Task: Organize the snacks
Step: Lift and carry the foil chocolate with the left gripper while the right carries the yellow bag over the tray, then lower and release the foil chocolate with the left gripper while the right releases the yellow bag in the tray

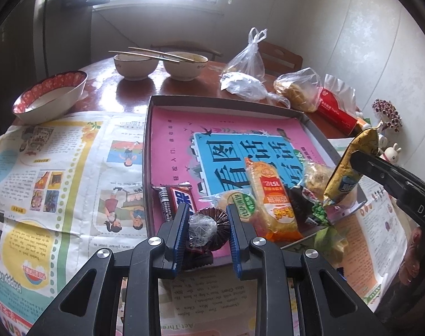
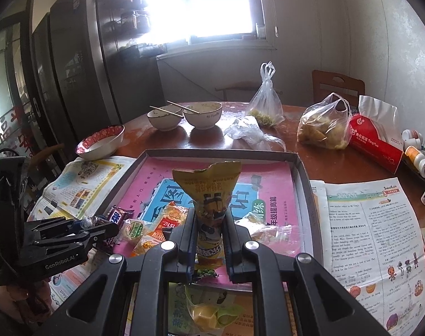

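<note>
A shallow dark tray (image 1: 212, 100) lined with a pink book cover lies on the table, also in the right wrist view (image 2: 212, 152). In its near end lie a dark candy bar (image 1: 179, 199), a round green-labelled cake (image 1: 240, 204), an orange packet (image 1: 274, 196) and a green pea packet (image 1: 314, 208). My left gripper (image 1: 208, 224) is shut on a round brown snack in clear wrap (image 1: 205, 228) over the tray's near edge. At the tray's right corner my right gripper (image 2: 209, 229) is shut on an upright yellow snack packet (image 2: 209, 193), torn open at the top.
Newspapers (image 1: 58, 168) cover the table on both sides of the tray. Behind it stand a red-rimmed bowl (image 1: 50, 95), two bowls with chopsticks (image 1: 159, 61), plastic bags (image 2: 321, 128) and a red tissue pack (image 2: 375, 142). A yellow-green packet (image 2: 209, 313) lies in front of the tray.
</note>
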The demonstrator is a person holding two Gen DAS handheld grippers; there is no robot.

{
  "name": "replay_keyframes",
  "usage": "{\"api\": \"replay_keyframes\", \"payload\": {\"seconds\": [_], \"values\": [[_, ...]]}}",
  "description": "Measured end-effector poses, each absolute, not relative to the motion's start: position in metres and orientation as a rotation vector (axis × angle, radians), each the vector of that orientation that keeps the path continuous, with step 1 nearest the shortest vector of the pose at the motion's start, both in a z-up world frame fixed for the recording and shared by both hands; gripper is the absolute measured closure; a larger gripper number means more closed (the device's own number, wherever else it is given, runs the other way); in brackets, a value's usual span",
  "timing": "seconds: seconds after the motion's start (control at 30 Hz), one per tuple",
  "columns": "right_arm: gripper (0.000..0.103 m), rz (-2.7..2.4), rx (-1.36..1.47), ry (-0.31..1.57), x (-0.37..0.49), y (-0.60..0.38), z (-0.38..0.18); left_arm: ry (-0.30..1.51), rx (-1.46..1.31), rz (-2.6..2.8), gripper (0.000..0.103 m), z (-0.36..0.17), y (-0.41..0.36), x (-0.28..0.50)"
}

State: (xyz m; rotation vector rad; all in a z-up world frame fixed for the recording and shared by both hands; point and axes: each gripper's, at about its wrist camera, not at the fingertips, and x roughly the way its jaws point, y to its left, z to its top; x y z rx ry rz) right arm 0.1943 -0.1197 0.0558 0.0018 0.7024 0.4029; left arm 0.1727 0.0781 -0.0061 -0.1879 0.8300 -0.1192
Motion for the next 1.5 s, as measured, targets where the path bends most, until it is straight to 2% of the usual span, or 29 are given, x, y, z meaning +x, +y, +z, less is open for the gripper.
{"api": "replay_keyframes", "payload": {"seconds": [1.5], "values": [[0.084, 0.386, -0.057, 0.792, 0.222, -0.098, 0.017, 0.803, -0.189, -0.148, 0.075, -0.014, 0.075, 0.185]]}}
